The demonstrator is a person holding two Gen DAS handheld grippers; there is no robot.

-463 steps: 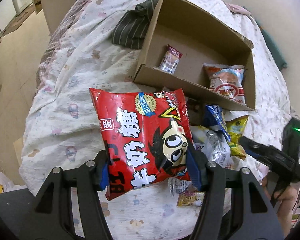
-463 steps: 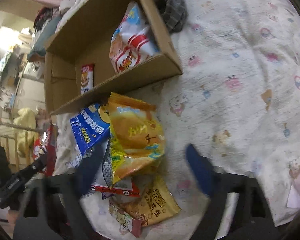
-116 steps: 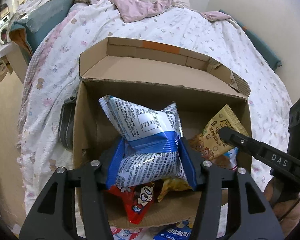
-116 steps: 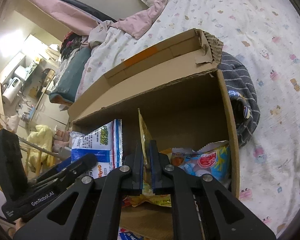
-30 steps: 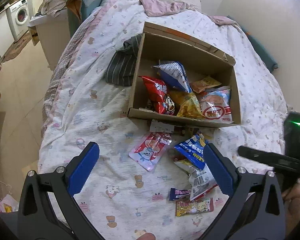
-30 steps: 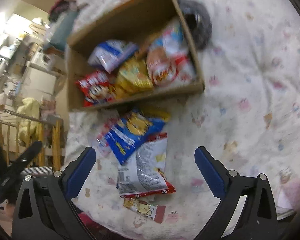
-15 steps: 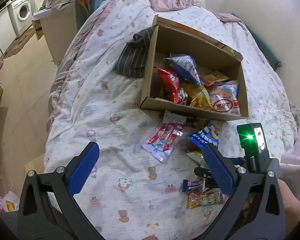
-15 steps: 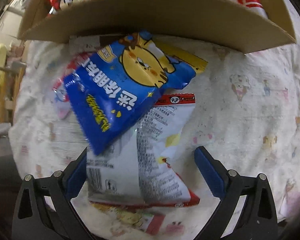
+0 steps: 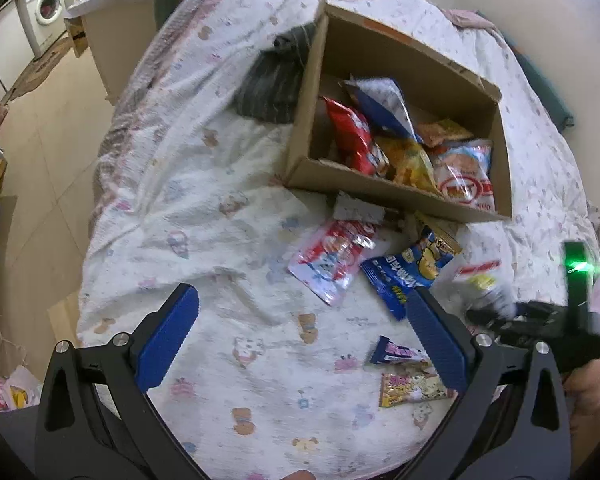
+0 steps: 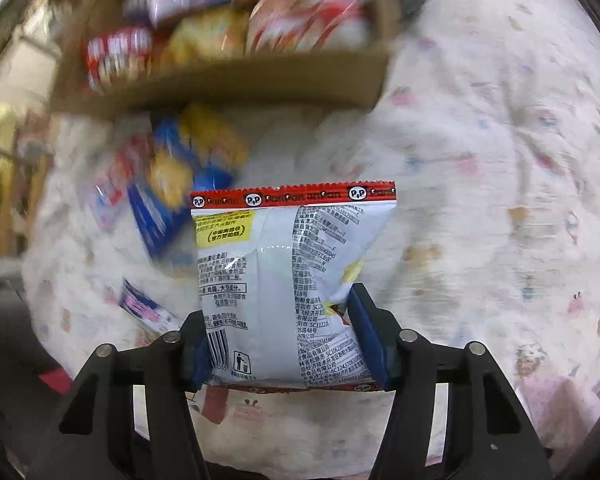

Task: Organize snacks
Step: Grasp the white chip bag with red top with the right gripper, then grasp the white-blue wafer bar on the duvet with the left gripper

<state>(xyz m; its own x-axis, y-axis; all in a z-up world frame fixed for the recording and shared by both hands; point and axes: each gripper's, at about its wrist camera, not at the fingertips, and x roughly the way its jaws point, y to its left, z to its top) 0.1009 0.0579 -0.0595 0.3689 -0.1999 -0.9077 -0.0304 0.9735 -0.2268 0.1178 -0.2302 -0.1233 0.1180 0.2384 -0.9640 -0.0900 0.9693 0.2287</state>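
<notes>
A: Left wrist view. Report the task items.

B: A cardboard box (image 9: 404,196) sits on the patterned bedsheet (image 9: 204,216). Inside it: a red bag (image 9: 350,136), a blue-and-white bag (image 9: 384,102), a yellow bag (image 9: 410,160), a small orange packet (image 9: 444,132) and a red-and-white bag (image 9: 466,170). Loose on the sheet, in front of the box: a red-and-white sachet (image 9: 332,254), a blue bag with a yellow cartoon figure (image 9: 410,272), a small blue-and-pink bar (image 9: 396,354) and a flat yellow packet (image 9: 410,390).

A: Left gripper status?

B: The left gripper (image 9: 300,344) has its jaws spread wide, with nothing between the blue pads. They stand above bare sheet, touching nothing. At the right edge, the right gripper (image 9: 496,312) is blurred and a white bag sits at its tips.

A: Right wrist view. Describe the item.

B: A white snack bag (image 10: 288,288) with a red serrated top seam, a yellow label panel, printed text, a barcode and a bin symbol. Its back faces the camera. It stands upright between the fingers; the background is motion-blurred. Beyond it lie the blue bag (image 10: 168,208) and the box (image 10: 228,80).

A: Right gripper status?

B: The right gripper (image 10: 288,352) has just been closing, with the white bag between its jaws. Both pads press on the bag's lower edges, at about half width. The bag is grasped.
</notes>
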